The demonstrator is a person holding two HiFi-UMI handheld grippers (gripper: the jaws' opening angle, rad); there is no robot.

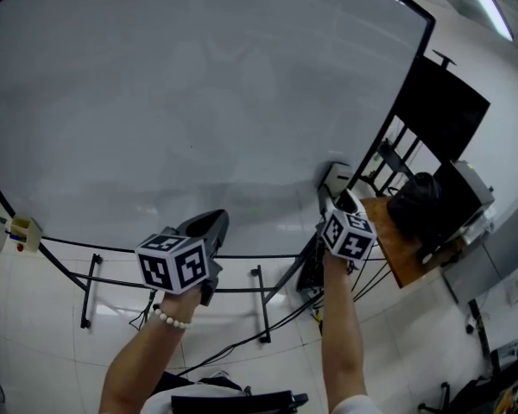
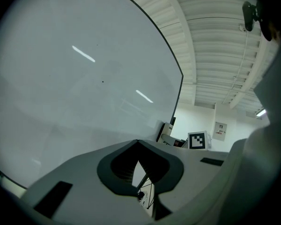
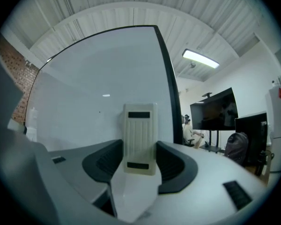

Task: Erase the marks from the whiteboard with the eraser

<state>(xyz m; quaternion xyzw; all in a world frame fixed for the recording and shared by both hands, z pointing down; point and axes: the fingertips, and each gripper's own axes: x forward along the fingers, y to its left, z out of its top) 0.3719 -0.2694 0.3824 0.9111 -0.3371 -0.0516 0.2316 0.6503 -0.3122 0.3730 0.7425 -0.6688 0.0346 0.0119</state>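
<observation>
The eraser (image 3: 139, 139) is cream, with lines down its face and a dark slot at each end. In the right gripper view it sits in the middle of the frame. Its long side runs up and down, and its far end points to the top of the frame. The right gripper (image 3: 139, 157) has its two dark jaws pressed on the eraser's lower sides, one on each side.

In the head view the eraser (image 1: 335, 176) is small and pale, right of the middle. It is by the lower right edge of the whiteboard (image 1: 198, 102), just beside the board's black frame. I cannot tell if it touches the board. The right gripper (image 1: 337, 195) is just under it.

The left gripper (image 1: 212, 228) is low in the frame, left of the middle, near the board's bottom edge. In its own view the jaw tips are together with nothing held. A tiny dark dot (image 2: 102, 82) sits on the board.
</observation>
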